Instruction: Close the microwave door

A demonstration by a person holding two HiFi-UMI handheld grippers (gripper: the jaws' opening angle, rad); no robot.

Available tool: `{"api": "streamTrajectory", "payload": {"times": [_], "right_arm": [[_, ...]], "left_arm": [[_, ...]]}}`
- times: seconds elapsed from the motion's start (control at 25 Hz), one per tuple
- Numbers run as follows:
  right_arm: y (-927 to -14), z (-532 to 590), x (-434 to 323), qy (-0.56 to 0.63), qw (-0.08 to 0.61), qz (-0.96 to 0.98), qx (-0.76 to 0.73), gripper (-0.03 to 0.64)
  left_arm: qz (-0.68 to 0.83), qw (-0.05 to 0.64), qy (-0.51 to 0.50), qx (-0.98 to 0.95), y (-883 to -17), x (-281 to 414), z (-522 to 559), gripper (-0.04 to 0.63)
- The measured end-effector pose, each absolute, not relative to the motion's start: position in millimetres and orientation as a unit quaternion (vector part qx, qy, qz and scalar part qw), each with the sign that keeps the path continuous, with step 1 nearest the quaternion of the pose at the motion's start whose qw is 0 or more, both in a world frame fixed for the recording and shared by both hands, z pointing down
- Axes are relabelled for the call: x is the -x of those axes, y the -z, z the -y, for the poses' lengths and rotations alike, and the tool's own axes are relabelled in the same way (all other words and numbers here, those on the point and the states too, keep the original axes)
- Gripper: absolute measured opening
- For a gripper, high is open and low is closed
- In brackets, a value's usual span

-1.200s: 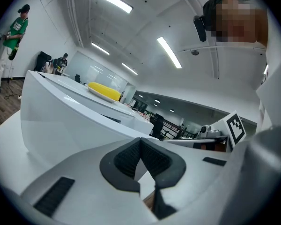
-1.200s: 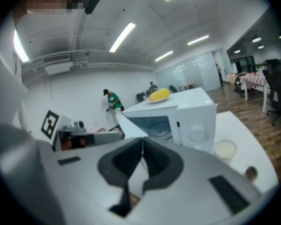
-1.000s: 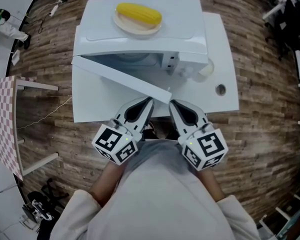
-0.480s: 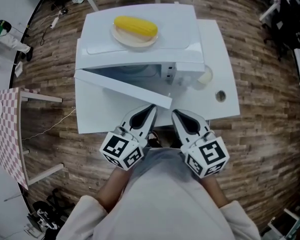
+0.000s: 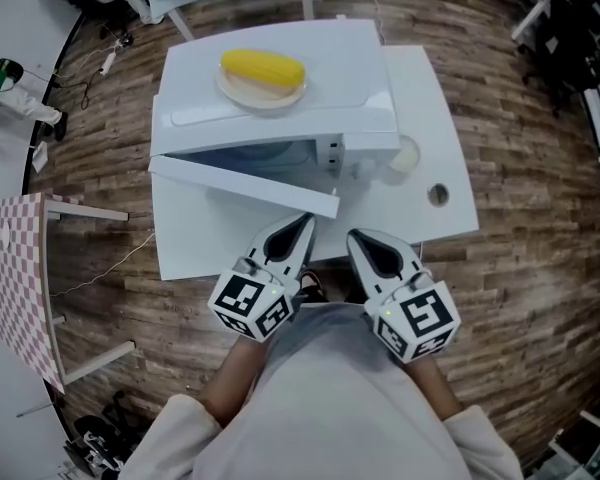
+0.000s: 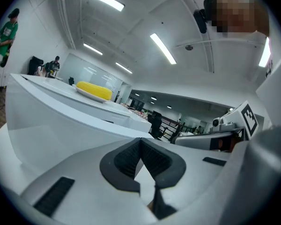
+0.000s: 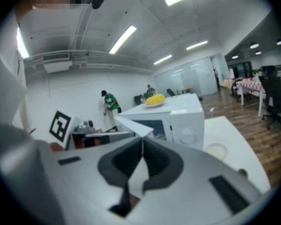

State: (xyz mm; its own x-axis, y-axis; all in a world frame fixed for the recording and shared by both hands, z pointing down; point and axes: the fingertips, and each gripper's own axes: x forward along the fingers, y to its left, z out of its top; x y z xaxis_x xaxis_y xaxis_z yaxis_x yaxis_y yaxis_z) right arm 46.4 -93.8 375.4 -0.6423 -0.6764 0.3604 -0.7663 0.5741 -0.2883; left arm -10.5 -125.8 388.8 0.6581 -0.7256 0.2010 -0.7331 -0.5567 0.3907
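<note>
A white microwave (image 5: 350, 78) stands on a white table (image 5: 435, 128). Its door (image 5: 240, 181) is hinged at the left and stands part open, its free edge pointing toward me. My left gripper (image 5: 305, 221) is shut and empty, its tip right at the door's free corner; I cannot tell whether they touch. My right gripper (image 5: 355, 236) is shut and empty too, just right of that corner, over the table's front edge. In the left gripper view the door (image 6: 61, 125) fills the left beyond the left gripper (image 6: 140, 139). The right gripper (image 7: 143, 137) faces the microwave (image 7: 182, 121).
A plate (image 5: 242, 90) with a yellow corn cob (image 5: 263, 68) lies on top of the microwave. A pale round disc (image 5: 405, 155) and a small hole (image 5: 438, 195) are on the table right of it. A checkered table (image 5: 15, 268) stands at the left on the wooden floor.
The door now stands at a narrower angle to the microwave's front than a second ago. Both grippers stay shut near its free corner.
</note>
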Motion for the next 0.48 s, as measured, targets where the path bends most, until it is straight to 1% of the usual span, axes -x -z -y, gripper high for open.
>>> {"api": "streamTrajectory", "payload": {"times": [0.08, 0.24, 0.48], "right_arm": [[-374, 93, -51, -0.213, 0.106, 0.879, -0.413, 0.023], [-372, 91, -57, -0.212, 0.107, 0.877, -0.417, 0.023], [-368, 88, -61, -0.212, 0.104, 0.877, -0.419, 0.023]], "left_arm": [[0.415, 0.212, -0.017, -0.885, -387, 8, 128, 0.020], [0.413, 0.224, -0.006, -0.883, -389, 5, 133, 0.020], [0.421, 0.223, -0.004, -0.879, -390, 2, 139, 0.020]]}}
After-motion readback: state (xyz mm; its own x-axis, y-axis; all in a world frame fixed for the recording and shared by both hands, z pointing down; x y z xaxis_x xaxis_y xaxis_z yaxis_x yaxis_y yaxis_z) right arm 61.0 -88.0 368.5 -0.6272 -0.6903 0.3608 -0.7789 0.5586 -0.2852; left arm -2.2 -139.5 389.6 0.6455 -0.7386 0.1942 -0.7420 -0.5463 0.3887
